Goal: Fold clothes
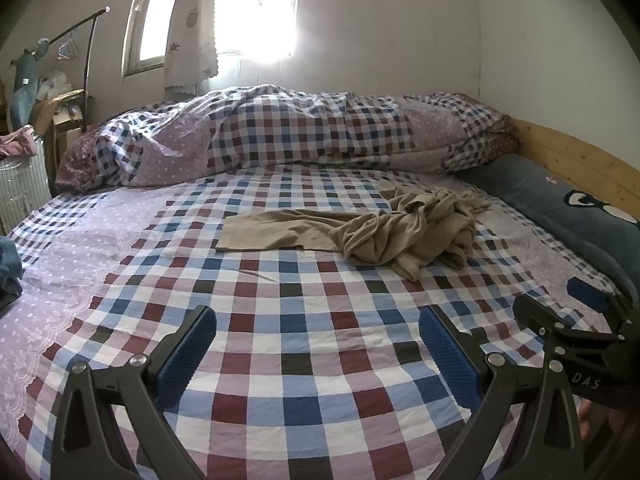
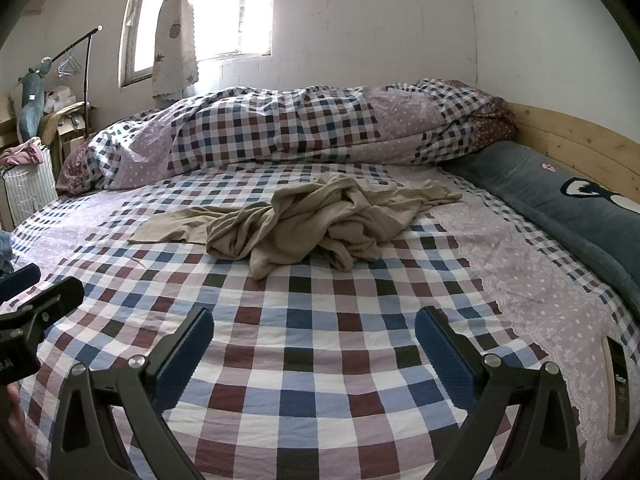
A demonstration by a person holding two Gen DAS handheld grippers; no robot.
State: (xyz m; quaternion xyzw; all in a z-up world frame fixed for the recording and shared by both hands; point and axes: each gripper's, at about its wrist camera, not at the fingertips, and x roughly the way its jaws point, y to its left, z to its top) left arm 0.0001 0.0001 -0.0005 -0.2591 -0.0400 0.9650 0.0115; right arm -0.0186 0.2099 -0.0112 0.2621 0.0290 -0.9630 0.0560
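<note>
A beige garment lies crumpled on the checked bedsheet, near the middle of the bed; in the left wrist view it sits at about 1 o'clock from the picture centre, in the right wrist view at about 12 o'clock. One flatter part of it stretches out toward 9 o'clock, and the rest is bunched in loose folds. The left gripper hangs above the sheet at 6 o'clock in its own view, its two blue pads spread as wide as they go, with only the sheet visible between them and nothing held. The right gripper is the same: fingers fully apart, nothing between them, well apart from the garment. In the left wrist view the right gripper shows at 4 o'clock, and in the right wrist view the left one shows at 8 o'clock, so they stand side by side. A rolled checked duvet lies along the far edge of the bed at 12 o'clock, under the window. A grey-blue pillow rests against the wooden headboard at 3 o'clock. A dark remote control lies on the sheet at 4 o'clock in the right wrist view.
</note>
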